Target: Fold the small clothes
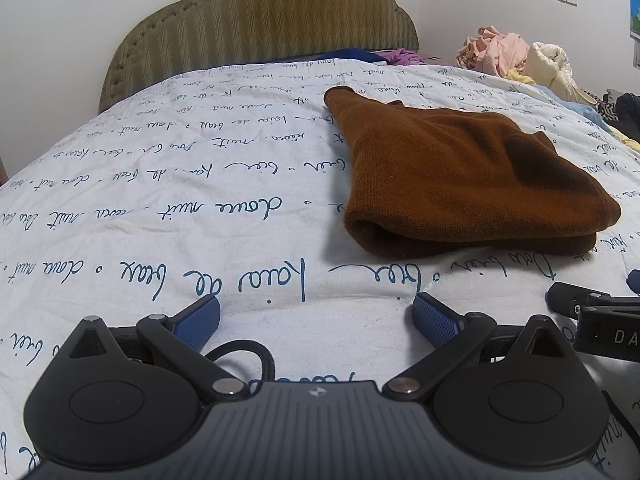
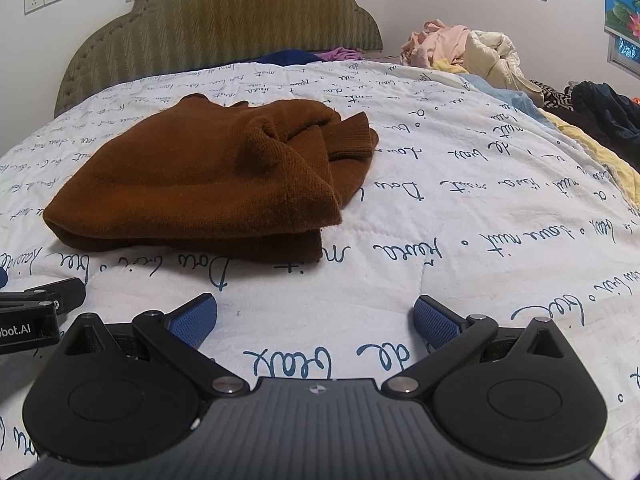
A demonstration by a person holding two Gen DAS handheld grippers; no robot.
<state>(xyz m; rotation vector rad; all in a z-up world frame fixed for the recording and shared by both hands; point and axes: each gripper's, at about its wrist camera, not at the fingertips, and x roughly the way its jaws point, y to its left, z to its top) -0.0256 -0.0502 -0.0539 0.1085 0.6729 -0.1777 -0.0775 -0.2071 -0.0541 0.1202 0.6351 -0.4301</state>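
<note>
White quilted bedding [image 1: 168,184] printed with blue cursive script covers the bed, with an olive upholstered headboard [image 1: 260,28] against the wall behind it. On the quilt lies a brown knit sweater [image 1: 468,176] – folded into a thick bundle, its doubled edge facing the cameras and a ribbed cuff [image 2: 352,136] spilling out on the far right side in the right wrist view. Both tools sit low over the bedding just short of it, touching no cloth. Left gripper [image 1: 316,316] has its blue-padded fingers spread wide, nothing between them; right gripper [image 2: 316,316] is equally wide and empty. Beyond the sweater, a heap of pink and cream clothes [image 2: 460,48] sits at the bed's far right corner – dark garments [image 2: 600,108] lie along the right edge.
</note>
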